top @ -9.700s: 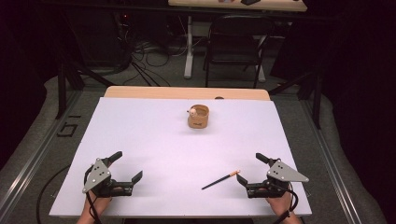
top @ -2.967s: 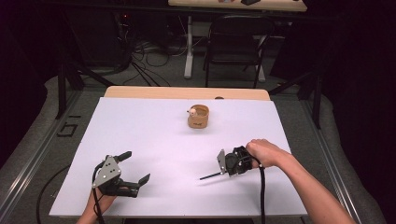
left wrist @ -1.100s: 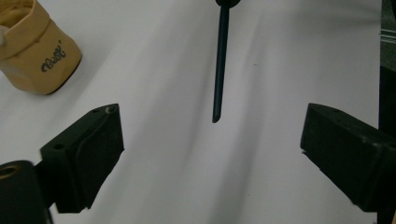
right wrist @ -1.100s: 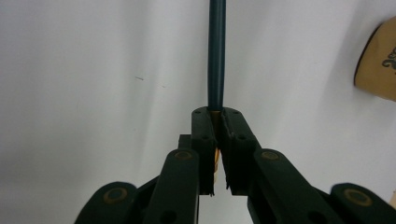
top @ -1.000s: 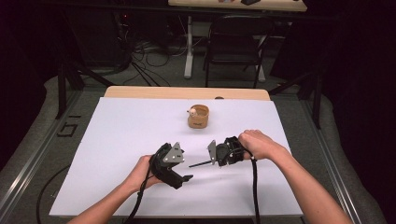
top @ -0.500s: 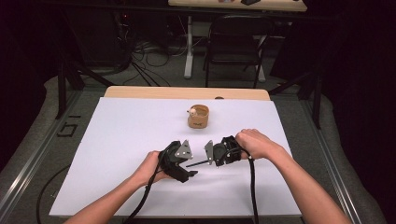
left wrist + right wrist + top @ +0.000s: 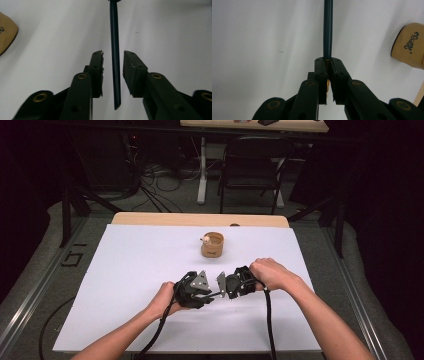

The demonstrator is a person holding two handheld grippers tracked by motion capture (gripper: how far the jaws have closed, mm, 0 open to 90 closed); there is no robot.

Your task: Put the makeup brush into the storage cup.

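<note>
Right gripper is clamped on the orange end of a dark pencil; the shaft runs straight out from its 2 jaws. Left gripper has its jaws parted, with the pencil's dark end lying between them, touching neither pad. Both grippers meet nose to nose on the white table, on the person's side of the tan cup, near it.

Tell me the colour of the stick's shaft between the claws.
Dark teal, nearly black; the stick shows it best in the left gripper view.
</note>
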